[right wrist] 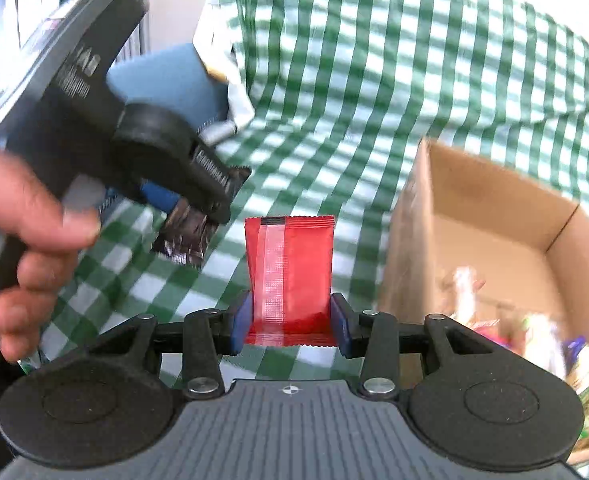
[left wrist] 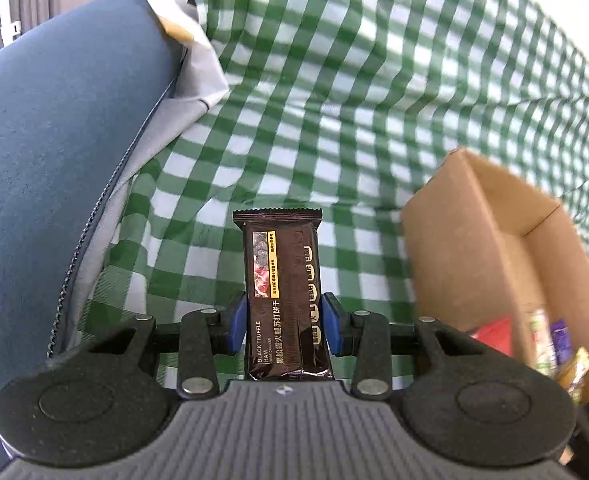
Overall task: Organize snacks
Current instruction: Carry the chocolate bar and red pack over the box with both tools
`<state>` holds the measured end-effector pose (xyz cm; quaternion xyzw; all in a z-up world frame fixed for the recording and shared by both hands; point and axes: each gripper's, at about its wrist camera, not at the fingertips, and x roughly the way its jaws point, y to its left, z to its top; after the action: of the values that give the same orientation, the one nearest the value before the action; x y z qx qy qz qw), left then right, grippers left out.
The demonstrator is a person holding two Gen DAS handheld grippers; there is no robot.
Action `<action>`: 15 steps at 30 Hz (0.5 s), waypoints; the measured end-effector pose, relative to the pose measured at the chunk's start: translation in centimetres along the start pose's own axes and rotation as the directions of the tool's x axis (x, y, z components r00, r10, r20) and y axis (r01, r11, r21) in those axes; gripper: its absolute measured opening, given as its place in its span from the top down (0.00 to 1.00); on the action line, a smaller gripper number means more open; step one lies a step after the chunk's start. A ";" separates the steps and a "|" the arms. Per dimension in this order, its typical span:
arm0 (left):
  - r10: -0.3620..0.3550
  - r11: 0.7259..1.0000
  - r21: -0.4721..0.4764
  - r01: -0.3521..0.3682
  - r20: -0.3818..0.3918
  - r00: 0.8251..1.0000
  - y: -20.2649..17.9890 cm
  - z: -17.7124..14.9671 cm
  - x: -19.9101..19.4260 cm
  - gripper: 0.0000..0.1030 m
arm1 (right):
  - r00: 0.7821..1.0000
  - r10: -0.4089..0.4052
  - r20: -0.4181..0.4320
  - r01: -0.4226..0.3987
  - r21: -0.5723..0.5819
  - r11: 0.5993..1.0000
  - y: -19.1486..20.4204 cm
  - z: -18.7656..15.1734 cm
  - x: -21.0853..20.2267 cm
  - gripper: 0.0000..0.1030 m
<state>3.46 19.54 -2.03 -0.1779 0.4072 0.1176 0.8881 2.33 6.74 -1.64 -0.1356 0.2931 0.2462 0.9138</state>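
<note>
My left gripper (left wrist: 285, 320) is shut on a dark brown cracker packet (left wrist: 280, 280), held upright above the green checked cloth (left wrist: 334, 80). That gripper and its packet (right wrist: 186, 232) also show in the right wrist view at the left. My right gripper (right wrist: 290, 320) is shut on a red snack packet (right wrist: 294, 272), held upright. An open cardboard box (left wrist: 466, 240) stands to the right with several colourful snacks (left wrist: 550, 336) inside; it also shows in the right wrist view (right wrist: 414, 248), with blurred snacks (right wrist: 534, 332).
A blue cushioned object with a zipper (left wrist: 54, 160) fills the left side, with grey-white fabric (left wrist: 198, 80) beside it. The person's hand (right wrist: 26, 240) holds the left gripper at the left edge.
</note>
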 end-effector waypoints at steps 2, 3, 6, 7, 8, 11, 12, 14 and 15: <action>-0.027 1.000 0.000 0.027 0.019 0.999 -0.5 -0.2 -0.6 0.58 | 1.000 -0.011 0.026 0.011 -0.011 1.000 -0.9 0.7 -1.3 0.58; -0.034 0.999 0.004 0.034 0.027 0.999 -0.7 -0.5 -0.9 0.58 | 0.999 -0.026 0.043 0.027 -0.019 0.999 -1.4 1.0 -1.9 0.58; -0.039 0.999 0.027 0.038 0.054 0.998 -1.5 -0.9 -1.8 0.58 | 0.990 -0.089 0.111 0.097 -0.063 0.993 -2.9 1.4 -4.1 0.58; -0.041 0.999 0.034 0.039 0.061 0.997 -1.8 -0.9 -2.0 0.58 | 0.986 -0.105 0.133 0.115 -0.073 0.991 -3.6 1.5 -4.7 0.58; -0.046 0.998 0.039 0.043 0.068 0.997 -2.1 -1.0 -2.1 0.58 | 0.980 -0.122 0.159 0.137 -0.084 0.987 -4.6 1.5 -5.4 0.58; -0.060 0.997 0.062 0.055 0.086 0.994 -3.1 -1.0 -2.3 0.58 | 0.961 -0.158 0.227 0.184 -0.094 0.978 -7.7 1.4 -6.8 0.58; -0.061 0.996 0.074 0.054 0.095 0.994 -3.4 -1.0 -2.4 0.58 | 0.955 -0.169 0.242 0.196 -0.092 0.976 -8.7 1.4 -7.1 0.58; -0.070 0.993 0.099 0.058 0.120 0.990 -4.4 -1.0 -2.7 0.58 | 0.941 -0.211 0.263 0.241 -0.085 0.967 -10.5 0.9 -7.4 0.58; -0.077 0.992 0.108 0.063 0.132 0.988 -4.7 -1.1 -3.0 0.58 | 0.935 -0.229 0.270 0.259 -0.079 0.963 -11.2 0.6 -7.3 0.58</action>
<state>2.44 14.64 0.64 -0.1375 0.3450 0.0769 0.9253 3.40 -5.19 4.37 -0.1892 0.1380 0.1625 0.9585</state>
